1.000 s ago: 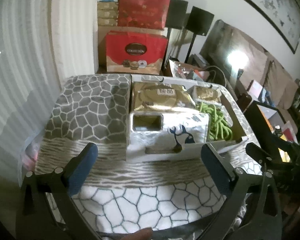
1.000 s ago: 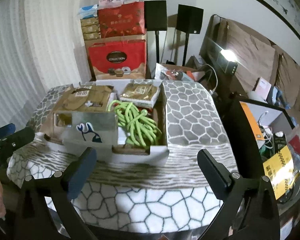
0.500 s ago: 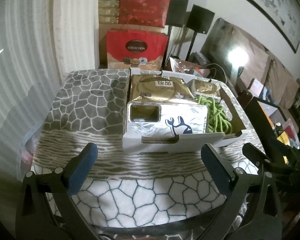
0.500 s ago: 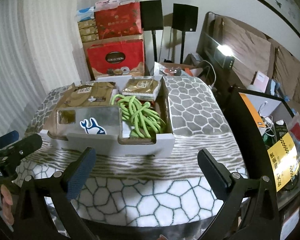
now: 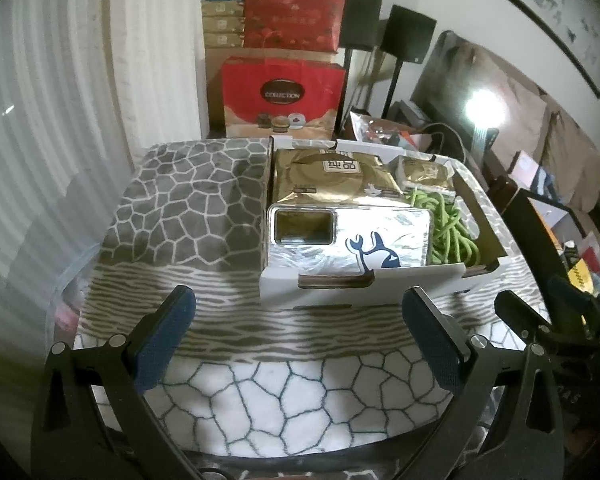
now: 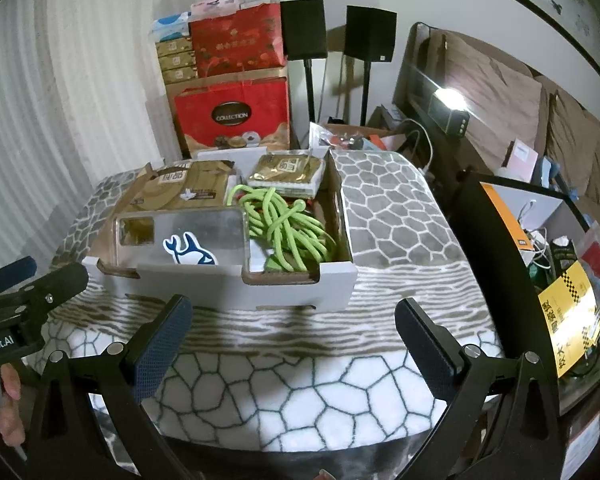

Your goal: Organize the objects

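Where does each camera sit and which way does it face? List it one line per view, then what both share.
Left wrist: on the left hand-held gripper, looking forward and down over the patterned table at the box; its own open fingers show, and the right gripper's tips at the right edge.
Right wrist: on the right hand-held gripper, facing the same box from further right; its open fingers, the left gripper and a hand show.
Shared: box, green cord, phone case, red bags.
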`<state>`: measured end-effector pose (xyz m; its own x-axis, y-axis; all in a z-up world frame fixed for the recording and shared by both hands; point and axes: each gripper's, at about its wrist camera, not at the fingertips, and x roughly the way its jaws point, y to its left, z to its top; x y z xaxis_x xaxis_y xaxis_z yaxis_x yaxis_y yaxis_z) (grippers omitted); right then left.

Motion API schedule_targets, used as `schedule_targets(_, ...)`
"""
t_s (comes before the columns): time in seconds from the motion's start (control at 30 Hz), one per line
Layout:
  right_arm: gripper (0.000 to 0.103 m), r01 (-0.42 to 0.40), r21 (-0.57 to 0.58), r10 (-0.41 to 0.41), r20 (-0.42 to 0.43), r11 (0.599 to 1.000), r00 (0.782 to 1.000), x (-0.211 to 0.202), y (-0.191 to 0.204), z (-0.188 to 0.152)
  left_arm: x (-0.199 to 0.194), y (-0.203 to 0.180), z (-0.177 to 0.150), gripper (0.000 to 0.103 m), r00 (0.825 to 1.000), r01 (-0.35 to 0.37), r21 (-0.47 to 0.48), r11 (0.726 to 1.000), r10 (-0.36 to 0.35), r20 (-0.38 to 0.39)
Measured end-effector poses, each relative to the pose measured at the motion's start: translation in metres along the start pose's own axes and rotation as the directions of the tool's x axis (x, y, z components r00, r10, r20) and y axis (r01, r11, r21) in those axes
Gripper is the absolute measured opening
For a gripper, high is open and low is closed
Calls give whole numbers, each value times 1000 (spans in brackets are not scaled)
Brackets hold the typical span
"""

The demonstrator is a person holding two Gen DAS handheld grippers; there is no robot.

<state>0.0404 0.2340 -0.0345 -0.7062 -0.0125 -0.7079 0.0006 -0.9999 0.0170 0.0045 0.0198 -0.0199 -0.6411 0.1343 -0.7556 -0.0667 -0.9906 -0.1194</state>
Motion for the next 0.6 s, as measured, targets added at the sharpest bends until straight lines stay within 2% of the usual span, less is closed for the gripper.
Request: schedule_targets(0.6,102,2,9,-2,-6,1000,1000,1,0,1,0,1,0,103,1000,-8,-1,1000,8,-3)
